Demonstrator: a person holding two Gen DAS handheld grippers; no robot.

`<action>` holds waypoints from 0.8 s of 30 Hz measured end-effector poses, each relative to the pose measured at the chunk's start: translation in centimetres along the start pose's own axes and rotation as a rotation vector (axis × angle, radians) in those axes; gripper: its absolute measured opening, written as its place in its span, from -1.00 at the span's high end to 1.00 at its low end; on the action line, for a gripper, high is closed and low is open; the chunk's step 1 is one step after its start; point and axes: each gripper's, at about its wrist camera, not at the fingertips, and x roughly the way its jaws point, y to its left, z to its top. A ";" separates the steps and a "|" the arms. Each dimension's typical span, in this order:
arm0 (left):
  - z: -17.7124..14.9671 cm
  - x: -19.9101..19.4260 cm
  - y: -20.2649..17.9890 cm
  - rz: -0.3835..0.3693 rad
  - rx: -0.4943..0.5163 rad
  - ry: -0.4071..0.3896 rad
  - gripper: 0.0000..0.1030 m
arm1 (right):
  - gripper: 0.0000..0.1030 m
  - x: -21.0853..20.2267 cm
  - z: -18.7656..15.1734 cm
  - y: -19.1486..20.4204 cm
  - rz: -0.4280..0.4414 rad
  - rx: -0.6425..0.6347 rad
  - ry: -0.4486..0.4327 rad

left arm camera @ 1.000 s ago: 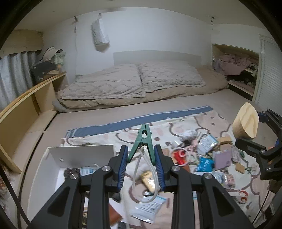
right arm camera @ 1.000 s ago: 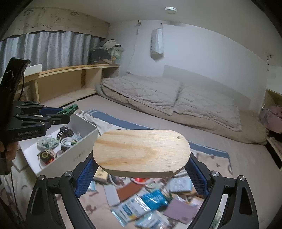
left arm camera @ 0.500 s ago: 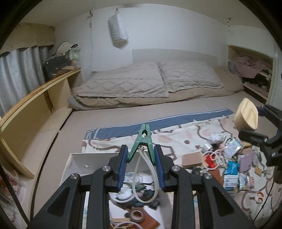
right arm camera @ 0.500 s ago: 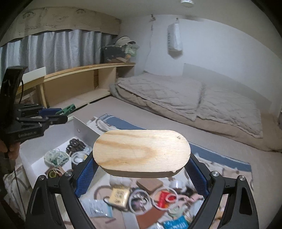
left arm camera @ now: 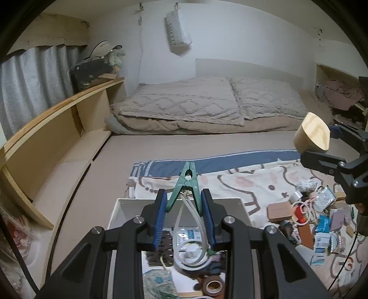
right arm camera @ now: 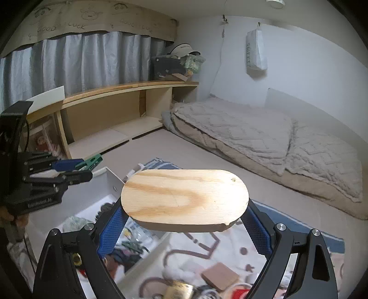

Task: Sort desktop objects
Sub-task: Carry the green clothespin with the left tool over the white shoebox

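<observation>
Left gripper [left arm camera: 184,207] is pinching the green clip [left arm camera: 185,184] over the white box [left arm camera: 119,204], tubing dangling inside. Right gripper [right arm camera: 184,220] is gripping the wooden oval board [right arm camera: 184,197] wide, past the box's edge. Beyond, bare floor [left arm camera: 184,145] is running to the bedding [left arm camera: 202,108].

valance [right arm camera: 92,20]: "GOOD LUCK" handwritten twice, with drawn faces | hanging white pouch [right arm camera: 256,51]: vertical lettering, unclear | left claw [right arm camera: 88,166] body: "GenRobot.AI", blurred
</observation>
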 end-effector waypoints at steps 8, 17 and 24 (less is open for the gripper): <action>-2.9 -0.5 1.9 0.022 -0.075 0.067 0.42 | -0.82 1.5 -0.5 2.7 0.088 0.022 0.026; -7.5 -1.0 2.0 0.045 -0.132 0.205 0.42 | -0.82 1.7 -1.5 3.9 0.150 0.056 0.057; -9.6 1.1 2.1 0.138 -0.110 0.289 0.42 | -0.82 0.9 -2.1 4.8 0.152 0.027 0.066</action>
